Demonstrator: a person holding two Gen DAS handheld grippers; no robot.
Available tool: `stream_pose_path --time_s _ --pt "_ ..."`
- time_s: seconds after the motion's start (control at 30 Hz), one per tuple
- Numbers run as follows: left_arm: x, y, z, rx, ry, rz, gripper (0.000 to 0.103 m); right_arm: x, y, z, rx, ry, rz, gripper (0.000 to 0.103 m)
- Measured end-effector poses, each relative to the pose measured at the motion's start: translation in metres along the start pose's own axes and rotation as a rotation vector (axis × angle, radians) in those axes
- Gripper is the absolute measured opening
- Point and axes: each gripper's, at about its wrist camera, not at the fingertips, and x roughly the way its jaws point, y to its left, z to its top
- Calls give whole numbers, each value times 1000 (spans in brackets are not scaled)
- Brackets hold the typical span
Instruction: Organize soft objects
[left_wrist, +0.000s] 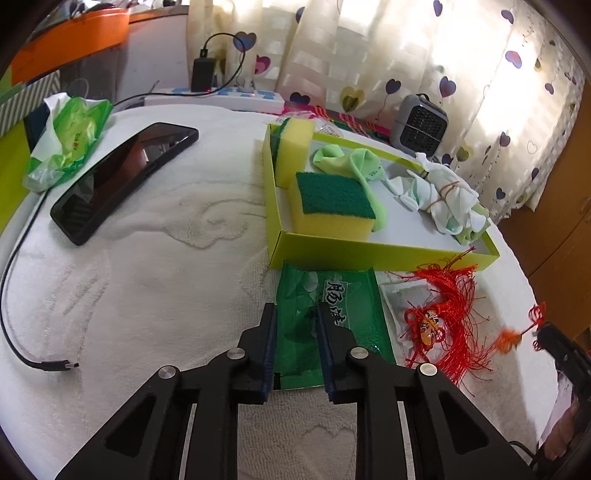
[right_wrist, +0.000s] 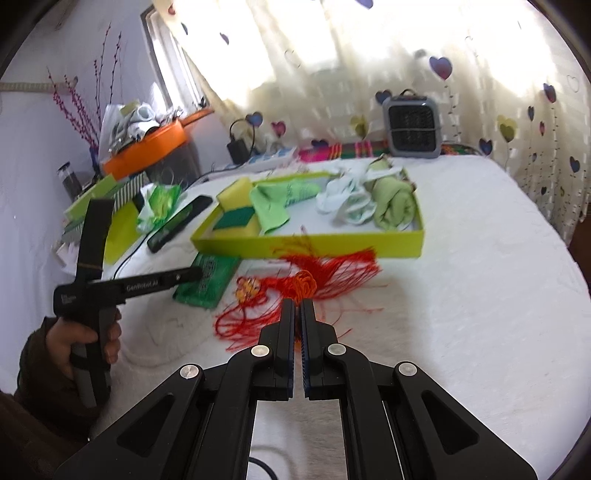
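Sponges (left_wrist: 332, 206), cloths (left_wrist: 354, 162) and a tied white bundle (left_wrist: 447, 199) lie in the lime tray (left_wrist: 369, 251) on the white towel (left_wrist: 147, 277) in the left wrist view. Just in front of the tray's near wall lies a green packet (left_wrist: 332, 317), and the left gripper (left_wrist: 295, 314) has its jaws narrowed onto it, the blue pads pressing the packet's left part. Right of the packet a red tassel (left_wrist: 450, 321) sprawls on the towel, one orange-red end lifted toward the right gripper's tip (left_wrist: 554, 343) at the edge of the picture. A phone (left_wrist: 122, 177), a tissue pack (left_wrist: 70, 136) and a loose cable (left_wrist: 22, 332) lie to the left.

From the right wrist view, the right gripper (right_wrist: 298, 306) has its jaws nearly together; the tassel's (right_wrist: 314, 273) orange knot sits at the fingertips and seems to be pinched there, though blur hides the contact. Its strands trail over the towel (right_wrist: 461, 295) toward the tray (right_wrist: 332, 247), which holds the sponges (right_wrist: 236, 218), cloths (right_wrist: 273, 206) and a green roll (right_wrist: 395, 206). At left a hand (right_wrist: 85, 343) grips the left gripper (right_wrist: 195, 275), whose tip rests on the packet (right_wrist: 210, 284).
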Motion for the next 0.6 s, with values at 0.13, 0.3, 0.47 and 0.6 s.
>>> stream_pose_path --time_s 0.13,0.3,0.47,0.6 --pt "-3 1 0 -5 -7 1 14 -4 -8 3 13 -23 -10 3" --pt "-8 3 1 -13 -23 9 8 -9 -19 5 32 -43 -29 3" --pt "-17 7 1 -24 -42 17 1 -16 -30 8 53 -71 -49 3" --pt "-17 7 0 -17 -27 1 1 -19 -34 9 60 -82 -59 3"
